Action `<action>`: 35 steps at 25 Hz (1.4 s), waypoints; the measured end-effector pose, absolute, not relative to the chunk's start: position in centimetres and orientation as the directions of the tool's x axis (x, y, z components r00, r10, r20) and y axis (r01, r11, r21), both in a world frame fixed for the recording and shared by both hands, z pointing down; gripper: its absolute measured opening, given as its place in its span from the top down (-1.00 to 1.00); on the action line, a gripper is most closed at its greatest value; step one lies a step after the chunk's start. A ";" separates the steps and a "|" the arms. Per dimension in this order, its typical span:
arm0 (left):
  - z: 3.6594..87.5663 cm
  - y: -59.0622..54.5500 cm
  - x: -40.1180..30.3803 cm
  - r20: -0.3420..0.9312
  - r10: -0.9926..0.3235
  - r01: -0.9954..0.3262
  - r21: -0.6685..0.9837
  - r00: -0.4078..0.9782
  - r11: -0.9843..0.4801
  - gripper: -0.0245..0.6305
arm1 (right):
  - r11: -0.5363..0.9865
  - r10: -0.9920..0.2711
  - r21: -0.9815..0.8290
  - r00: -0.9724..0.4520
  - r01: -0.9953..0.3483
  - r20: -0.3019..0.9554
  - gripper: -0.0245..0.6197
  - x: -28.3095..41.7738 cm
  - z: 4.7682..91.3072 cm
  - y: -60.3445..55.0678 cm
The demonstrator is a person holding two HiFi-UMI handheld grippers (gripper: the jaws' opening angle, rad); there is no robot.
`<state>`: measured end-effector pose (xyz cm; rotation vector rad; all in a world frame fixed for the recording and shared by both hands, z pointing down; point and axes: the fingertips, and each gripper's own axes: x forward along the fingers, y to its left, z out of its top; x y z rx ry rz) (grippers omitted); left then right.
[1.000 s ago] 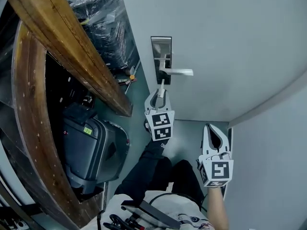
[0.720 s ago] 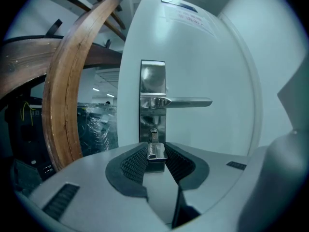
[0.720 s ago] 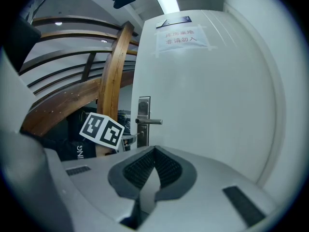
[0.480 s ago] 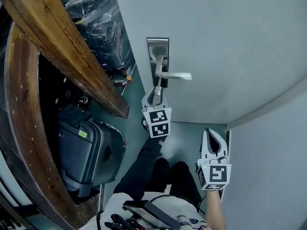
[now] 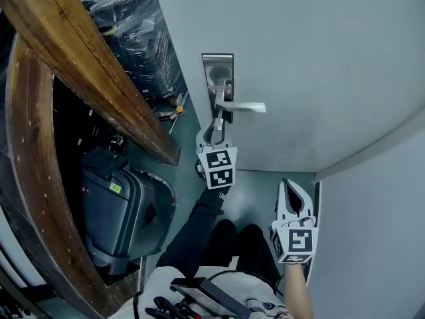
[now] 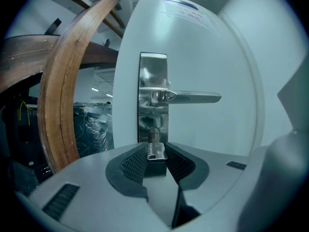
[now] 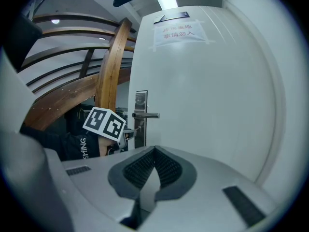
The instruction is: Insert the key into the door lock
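Observation:
A steel lock plate (image 5: 218, 85) with a lever handle (image 5: 244, 106) sits on the pale door (image 5: 319, 58). My left gripper (image 5: 216, 126) is shut on a small silver key (image 6: 155, 150), whose tip reaches the keyhole area of the plate (image 6: 153, 132) just below the handle (image 6: 193, 98). Whether the tip is inside the keyhole I cannot tell. My right gripper (image 5: 293, 195) hangs low to the right, away from the lock, its pads (image 7: 166, 170) pressed together with nothing between them. In the right gripper view, the left gripper's marker cube (image 7: 104, 123) shows beside the plate (image 7: 140, 115).
A thick curved wooden beam (image 5: 86, 65) runs close along the left of the door. A dark suitcase (image 5: 119, 208) stands on the floor at the left, with wrapped goods (image 5: 139, 38) behind it. The person's legs (image 5: 219, 244) are below. A paper notice (image 7: 177, 34) is taped high on the door.
The left gripper has moved up and closer to the lock plate with the key, mostly before the last half second. The right gripper has dropped slightly lower.

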<state>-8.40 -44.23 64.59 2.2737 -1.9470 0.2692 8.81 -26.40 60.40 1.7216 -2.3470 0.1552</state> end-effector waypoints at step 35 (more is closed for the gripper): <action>63.9 -42.4 -7.6 0.263 -0.955 -0.988 -0.040 0.136 -0.151 0.57 | 0.274 -0.925 0.009 -0.261 -0.962 0.277 0.91 10.5 61.6 -24.9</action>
